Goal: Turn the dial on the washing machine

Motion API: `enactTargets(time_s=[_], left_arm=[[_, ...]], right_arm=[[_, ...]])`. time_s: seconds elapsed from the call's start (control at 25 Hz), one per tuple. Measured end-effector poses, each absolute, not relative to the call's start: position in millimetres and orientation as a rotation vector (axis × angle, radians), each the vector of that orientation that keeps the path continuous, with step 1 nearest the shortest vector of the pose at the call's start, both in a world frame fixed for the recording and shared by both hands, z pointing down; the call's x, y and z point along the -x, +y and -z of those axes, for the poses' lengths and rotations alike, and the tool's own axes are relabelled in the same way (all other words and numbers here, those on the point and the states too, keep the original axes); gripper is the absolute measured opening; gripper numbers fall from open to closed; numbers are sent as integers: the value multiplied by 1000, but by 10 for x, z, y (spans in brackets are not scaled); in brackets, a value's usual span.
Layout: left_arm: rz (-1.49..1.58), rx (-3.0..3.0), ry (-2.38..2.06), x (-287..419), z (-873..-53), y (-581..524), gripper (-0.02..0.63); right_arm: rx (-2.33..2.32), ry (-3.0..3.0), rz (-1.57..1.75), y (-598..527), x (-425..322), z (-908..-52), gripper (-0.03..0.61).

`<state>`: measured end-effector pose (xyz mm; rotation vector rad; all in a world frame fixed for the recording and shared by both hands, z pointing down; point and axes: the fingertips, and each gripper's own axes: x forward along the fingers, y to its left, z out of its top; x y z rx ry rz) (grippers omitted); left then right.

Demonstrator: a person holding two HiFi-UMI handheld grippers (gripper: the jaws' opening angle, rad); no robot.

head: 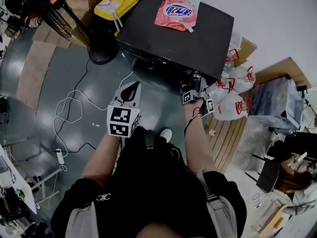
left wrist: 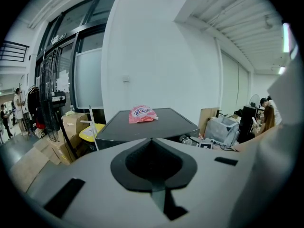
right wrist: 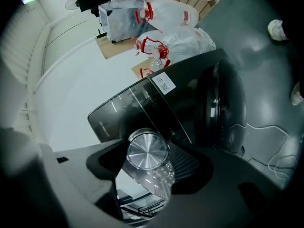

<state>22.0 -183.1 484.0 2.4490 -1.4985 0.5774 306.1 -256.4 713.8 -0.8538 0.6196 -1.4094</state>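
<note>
1. the brushed-metal round dial (right wrist: 147,149) sits on the glossy black control panel (right wrist: 135,110) at the upper front of the black washing machine (head: 173,38). you will not find it in the head view, because your right hand and its tool cover that spot.
2. your right tool (head: 194,86) looks closed onto the dial. in the right gripper view the knob fills the gap between the 2 jaws, with the smooth pad against 1 side of its rim and the ribbed pad against the other. the tool faces the dial's flat front squarely.
3. expect the dial to be rigid and fixed to the panel, so it will only rotate about its own centre, probably in clicks. the polished metal rim is likely slippery, so the pads may skate if the grip is light.
4. take hold on the rim at 2 opposite points, as you appear to have it now, and not on the flat face. roll your wrist about the knob's centre. do not pull sideways, or the pads may slide off or scrape the glossy panel.
5. your left tool (head: 132,89) has its jaws together with nothing between them. it hangs low in front of you, aimed at the machine but well apart from it.
6. the pink detergent pouch (head: 176,10) lies flat on the machine's lid, well clear of the dial.
</note>
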Motion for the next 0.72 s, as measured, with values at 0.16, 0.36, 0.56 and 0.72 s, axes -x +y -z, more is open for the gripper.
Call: enactTargets(time_s=[0.16,0.36,0.56,0.72], left_arm=[[-564,-2453,-1500,-205,-4830,-1833,-5],[-558,-2455,-1494,-214,-4828,-1833,-5],[-550,-2459,-1492,-229,-4804,-1845,-5],[-549,-2455,-1496,-210,-4801,-1848,-5]], right_arm=[[878,638,1415,-2556,-3064,-7128,278],[962,656,1407,-2526,-3093,-7133,278],[1301,960,1384,-2543,-3130,-7039,287],[1773,1414,1266,-2580,-3085,-6940,296]])
